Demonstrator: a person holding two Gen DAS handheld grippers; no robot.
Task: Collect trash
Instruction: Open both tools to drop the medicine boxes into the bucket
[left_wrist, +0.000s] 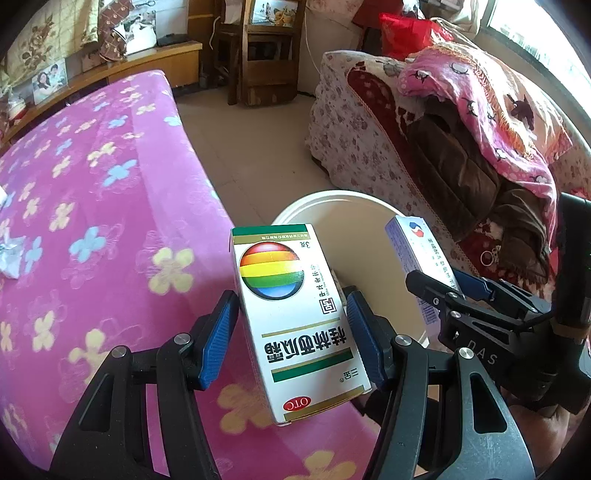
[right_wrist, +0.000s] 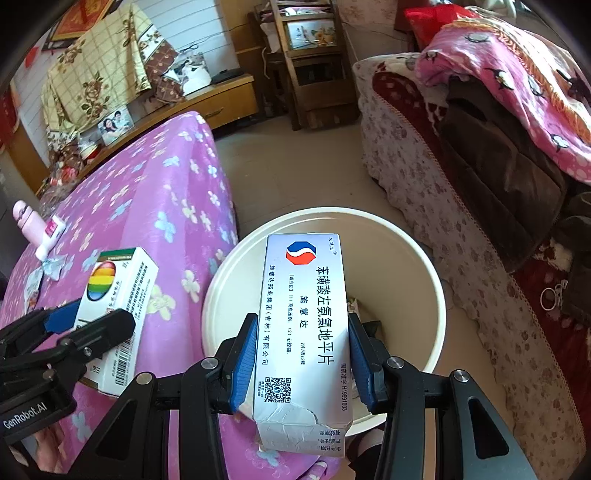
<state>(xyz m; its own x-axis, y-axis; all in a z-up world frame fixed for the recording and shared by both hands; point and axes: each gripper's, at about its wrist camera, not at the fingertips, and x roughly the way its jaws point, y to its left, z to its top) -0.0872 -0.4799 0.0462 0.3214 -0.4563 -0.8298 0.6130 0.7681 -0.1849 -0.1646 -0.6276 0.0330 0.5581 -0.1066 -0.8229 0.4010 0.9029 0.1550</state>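
Observation:
My left gripper (left_wrist: 291, 332) is shut on a white and green medicine box with a rainbow ball (left_wrist: 295, 317), held at the table's edge beside a cream bucket (left_wrist: 369, 236). It also shows in the right wrist view (right_wrist: 114, 314). My right gripper (right_wrist: 301, 354) is shut on a silver-blue medicine box with a red and blue logo (right_wrist: 304, 332), held over the bucket (right_wrist: 402, 266). That box also shows in the left wrist view (left_wrist: 417, 254). Some trash lies at the bucket's bottom (right_wrist: 364, 314).
A table with a pink flowered cloth (left_wrist: 92, 221) fills the left. A crumpled wrapper (left_wrist: 11, 254) and a pink bottle (right_wrist: 29, 225) lie on it. A sofa with blankets (left_wrist: 461, 147) stands right of the bucket. A wooden chair (left_wrist: 266, 55) stands beyond.

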